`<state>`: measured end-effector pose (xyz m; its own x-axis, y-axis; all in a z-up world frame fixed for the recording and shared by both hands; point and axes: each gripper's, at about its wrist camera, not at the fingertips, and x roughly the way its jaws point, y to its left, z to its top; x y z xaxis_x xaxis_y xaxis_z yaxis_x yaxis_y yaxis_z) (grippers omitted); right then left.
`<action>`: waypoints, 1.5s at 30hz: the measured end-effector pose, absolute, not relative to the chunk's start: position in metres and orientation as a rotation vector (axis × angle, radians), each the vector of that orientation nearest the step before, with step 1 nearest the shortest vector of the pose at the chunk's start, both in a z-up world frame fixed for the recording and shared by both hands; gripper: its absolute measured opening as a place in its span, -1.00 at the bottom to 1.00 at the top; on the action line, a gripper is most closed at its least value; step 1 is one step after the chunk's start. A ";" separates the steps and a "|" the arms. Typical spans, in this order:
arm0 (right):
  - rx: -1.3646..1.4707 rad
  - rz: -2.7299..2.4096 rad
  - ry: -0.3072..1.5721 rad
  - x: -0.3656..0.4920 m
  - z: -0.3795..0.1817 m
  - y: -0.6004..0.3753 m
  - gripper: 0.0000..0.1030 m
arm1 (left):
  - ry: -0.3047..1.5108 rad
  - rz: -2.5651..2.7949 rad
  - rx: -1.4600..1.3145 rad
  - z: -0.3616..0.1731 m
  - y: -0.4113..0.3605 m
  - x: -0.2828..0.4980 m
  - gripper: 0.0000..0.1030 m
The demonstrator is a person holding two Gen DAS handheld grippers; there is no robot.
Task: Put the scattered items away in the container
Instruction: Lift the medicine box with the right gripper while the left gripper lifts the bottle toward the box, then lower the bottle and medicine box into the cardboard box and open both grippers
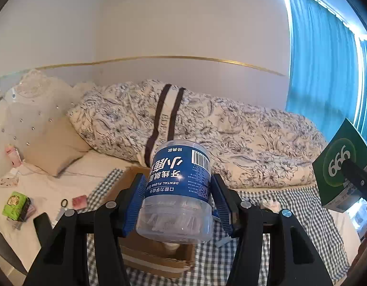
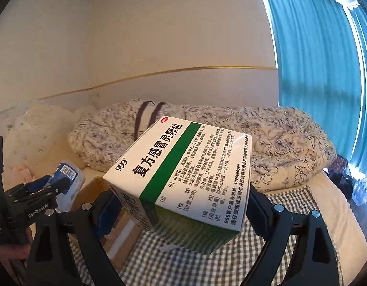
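Cardboard box (image 1: pixel 157 255) sits on the checkered blanket (image 1: pixel 290 214) directly below and ahead of the left claw (image 1: pixel 176 202), which is clamped about half open on an upside-down floss jar (image 1: pixel 178 190), long axis tilted away. Right claw (image 2: pixel 181 205) grips the medicine carton (image 2: pixel 183 174) at nearly full width, box lower-left of it, so I'd say left is nearer. Only the left view shows the leftover clutter (image 1: pixel 16 206) on the bed.

Black tongs (image 1: pixel 177 205), blue ribbed pads (image 1: pixel 138 195)
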<state>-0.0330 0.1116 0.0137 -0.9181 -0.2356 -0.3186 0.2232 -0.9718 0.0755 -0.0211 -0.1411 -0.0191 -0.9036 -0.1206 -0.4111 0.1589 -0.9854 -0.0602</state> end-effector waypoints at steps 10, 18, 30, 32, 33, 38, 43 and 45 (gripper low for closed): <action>0.419 -2.805 -0.035 -0.027 0.033 0.073 0.75 | 0.119 -2.903 0.578 -0.003 -0.178 -0.008 0.10; 0.405 -2.749 -0.001 -0.038 0.032 0.043 0.75 | 0.128 -2.865 0.617 -0.014 -0.207 -0.020 0.10; 0.482 -2.656 0.046 -0.085 -0.004 -0.010 0.75 | 0.135 -2.818 0.761 -0.062 -0.241 -0.068 0.10; 0.502 -2.645 0.053 -0.095 -0.011 -0.019 0.75 | 0.137 -2.808 0.788 -0.072 -0.244 -0.077 0.10; 0.513 -2.640 0.054 -0.100 -0.015 -0.023 0.75 | 0.140 -2.804 0.801 -0.077 -0.245 -0.081 0.10; 0.564 -2.614 0.067 -0.119 -0.036 -0.043 0.75 | 0.155 -2.780 0.885 -0.105 -0.255 -0.103 0.10; 0.617 -2.588 0.082 -0.138 -0.058 -0.059 0.75 | 0.157 -2.759 0.951 -0.128 -0.261 -0.121 0.10; 0.638 -2.574 0.088 -0.145 -0.068 -0.065 0.75 | 0.147 -2.745 0.967 -0.138 -0.263 -0.128 0.11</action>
<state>-0.1450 -0.0655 -0.0675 -0.7746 -0.4396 -0.4548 0.4698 -0.8813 0.0518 -0.1278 -0.2631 -0.1376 -0.7571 -0.1793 -0.6283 0.2454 -0.9692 -0.0191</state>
